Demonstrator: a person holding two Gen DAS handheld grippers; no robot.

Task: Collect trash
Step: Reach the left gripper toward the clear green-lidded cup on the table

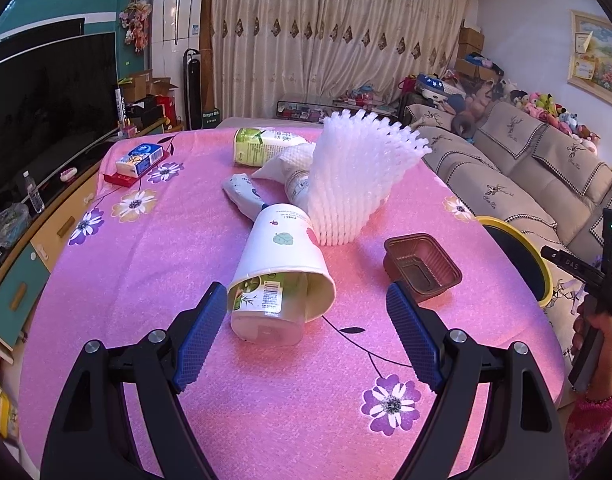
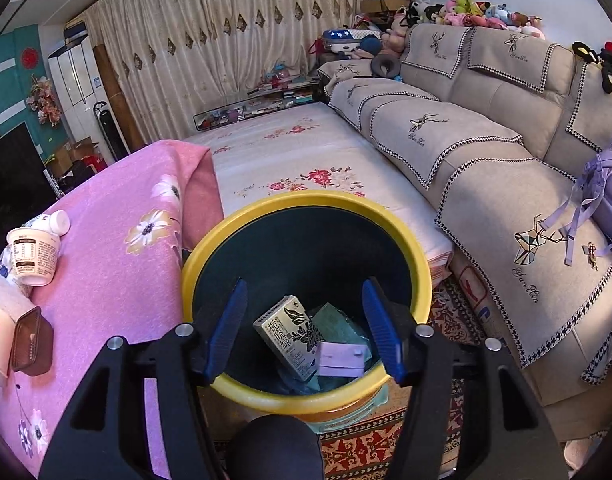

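Observation:
My left gripper [image 1: 306, 300] is open above the pink table [image 1: 146, 280]. A white paper cup [image 1: 284, 252] lies on its side between the fingers, with a small plastic container [image 1: 262, 312] in its mouth. Behind it are a white foam net [image 1: 354, 184], a squeezed tube [image 1: 242, 196], a green-labelled cup [image 1: 258, 146] and a brown plastic tray [image 1: 422, 266]. My right gripper [image 2: 304, 328] is open and empty over the yellow-rimmed bin [image 2: 306, 208]. In the bin lie a carton [image 2: 290, 336], a lilac box [image 2: 342, 358] and a teal packet [image 2: 338, 320].
A tissue pack [image 1: 140, 160] on a red box sits at the table's far left. The sofa [image 2: 486, 140] stands right of the bin, a flowered bed [image 2: 306, 152] behind it. A TV [image 1: 46, 112] is on the left. A yoghurt cup [image 2: 32, 254] lies on the table.

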